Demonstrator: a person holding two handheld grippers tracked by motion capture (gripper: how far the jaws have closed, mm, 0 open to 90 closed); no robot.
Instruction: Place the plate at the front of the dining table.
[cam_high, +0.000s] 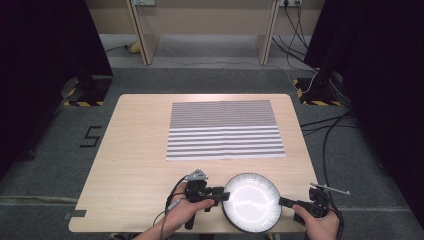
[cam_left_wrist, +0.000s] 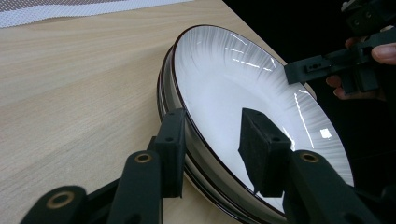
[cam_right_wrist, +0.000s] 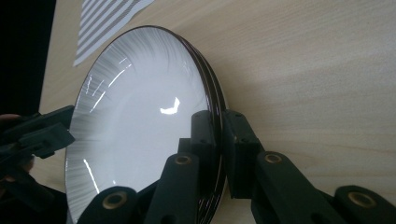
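A white plate (cam_high: 251, 202) with a dark rim lies on top of other plates by the table's front edge. My left gripper (cam_high: 224, 195) is at the plate's left rim. In the left gripper view its jaws (cam_left_wrist: 215, 140) straddle the rim of the plate (cam_left_wrist: 233, 79), open, one pad outside the stack and one above the plate's inside. My right gripper (cam_high: 281, 201) is at the right rim. In the right gripper view it (cam_right_wrist: 219, 135) is shut on the stacked rims of the plate (cam_right_wrist: 135, 107). Each view also shows the other gripper across the plate.
A grey and white striped mat (cam_high: 225, 130) lies flat across the far middle of the wooden table (cam_high: 135, 150). Bare wood lies left of the plates. Cables run over the floor to the right of the table.
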